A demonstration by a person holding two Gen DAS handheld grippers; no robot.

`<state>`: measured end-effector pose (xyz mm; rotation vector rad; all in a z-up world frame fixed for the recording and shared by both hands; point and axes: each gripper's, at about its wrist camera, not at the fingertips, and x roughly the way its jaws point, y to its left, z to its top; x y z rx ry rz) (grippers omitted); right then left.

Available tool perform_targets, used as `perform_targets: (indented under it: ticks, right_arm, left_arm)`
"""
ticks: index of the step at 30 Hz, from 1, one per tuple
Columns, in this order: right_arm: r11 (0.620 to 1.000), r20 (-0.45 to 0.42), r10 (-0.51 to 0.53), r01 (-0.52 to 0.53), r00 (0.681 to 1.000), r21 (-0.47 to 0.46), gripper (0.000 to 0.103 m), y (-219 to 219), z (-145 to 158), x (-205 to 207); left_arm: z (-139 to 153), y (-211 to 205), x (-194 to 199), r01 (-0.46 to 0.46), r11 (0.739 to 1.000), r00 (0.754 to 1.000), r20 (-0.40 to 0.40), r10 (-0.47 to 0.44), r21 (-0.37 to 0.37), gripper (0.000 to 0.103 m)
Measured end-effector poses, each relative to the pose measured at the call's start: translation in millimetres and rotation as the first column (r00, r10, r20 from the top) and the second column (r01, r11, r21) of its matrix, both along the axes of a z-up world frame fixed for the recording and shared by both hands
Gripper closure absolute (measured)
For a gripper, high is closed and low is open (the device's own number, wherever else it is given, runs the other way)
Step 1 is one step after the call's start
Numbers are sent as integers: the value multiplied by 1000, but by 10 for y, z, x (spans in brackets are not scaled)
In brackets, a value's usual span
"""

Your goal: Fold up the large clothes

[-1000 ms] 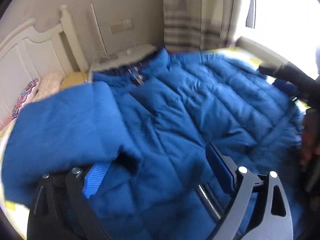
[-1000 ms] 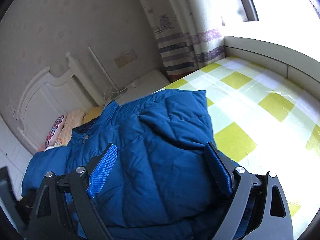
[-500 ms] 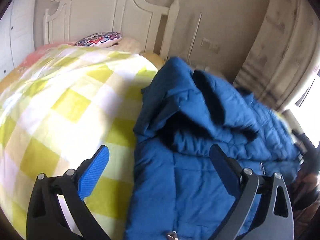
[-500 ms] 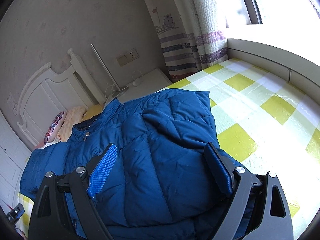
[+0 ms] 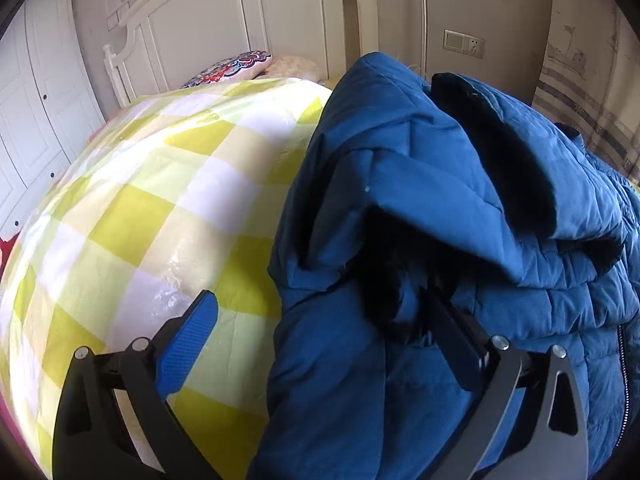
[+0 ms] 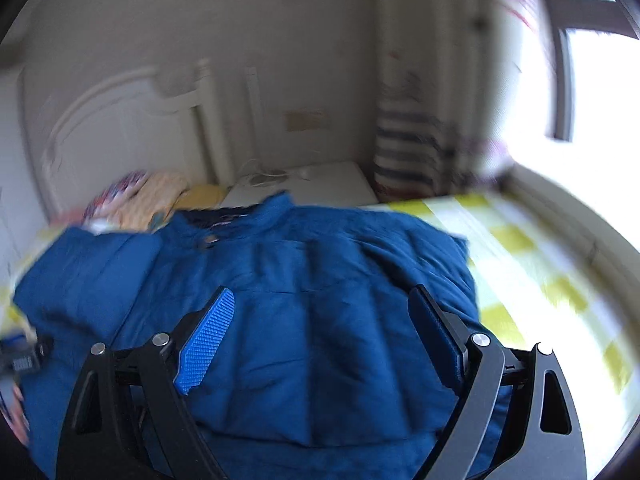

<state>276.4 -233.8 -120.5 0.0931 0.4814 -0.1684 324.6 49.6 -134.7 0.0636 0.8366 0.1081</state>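
Nearest the left wrist camera, the left gripper [image 5: 320, 344] stands with its jaws wide apart and clamped on nothing: one blue pad hangs over bare bedding, the other sits against the edge of the puffy blue quilted down jacket [image 5: 460, 216], tucked under a loose overhanging fold. The jacket lies on the bed with the yellow-and-white checked cover [image 5: 160, 208], its near edge just beside that gripper and its sleeve or side panel folded over the body in a thick, springy heap. The likely trouble is that this padded fold, unpinned, puffs up and slides back open, or that the pad under the overhang snags the fabric and drags the layer askew if the hand pulls away carelessly. In the blurred right wrist view, the right gripper [image 6: 320, 344] also has its jaws apart, empty, above the jacket's middle. Beyond the jacket sit patterned pillows [image 5: 240, 65] and the white panelled headboard [image 5: 240, 20].
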Motion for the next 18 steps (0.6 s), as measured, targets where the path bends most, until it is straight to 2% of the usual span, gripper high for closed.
perform_targets:
  ticks: [2,4,5,7,10,15,16,17,18]
  right_arm:
    - [978,-12,141,-141,990,-155,17,495,51,18]
    - [940,-63,238,-247,969,-237,17,854,55,58]
    - [906,-120,294,-317,948,-282,18,1105,38,119]
    - [853,-182,342,-386,922,-351,19,1439,15,229]
    - [801,-201,373,-423,906,-423,21,1788,-3,406]
    - [761,-297,370,-471,880,-447,26,2076,-162,806]
    - [752,-305,373,-478,876,-454,34,2092,-188,836]
    - [742,-303,405,-504,862,-442,51,2082,-203,842]
    - [747,-299,425,-518,854,-418,59,2056,-183,826]
  left_arm:
    - [-4,-2,-1,0,1000,1000,1,0,-2,2]
    - [-11,26,3,1,1000,1000,-3,-1,-24,2]
    - [-11,55,8,2,999,1000,-5,-2,-38,2]
    - [-16,100,11,3,997,1000,-10,-4,-71,2]
    - [-19,127,25,4,996,1000,-14,-5,-90,2]
    - [-31,143,27,4,995,1000,-17,-6,-102,2]
    - [-35,152,30,5,994,1000,-18,-7,-108,2]
    - [-37,159,33,5,994,1000,-19,-7,-113,2]
    - [-40,168,35,6,993,1000,-20,-8,-120,2]
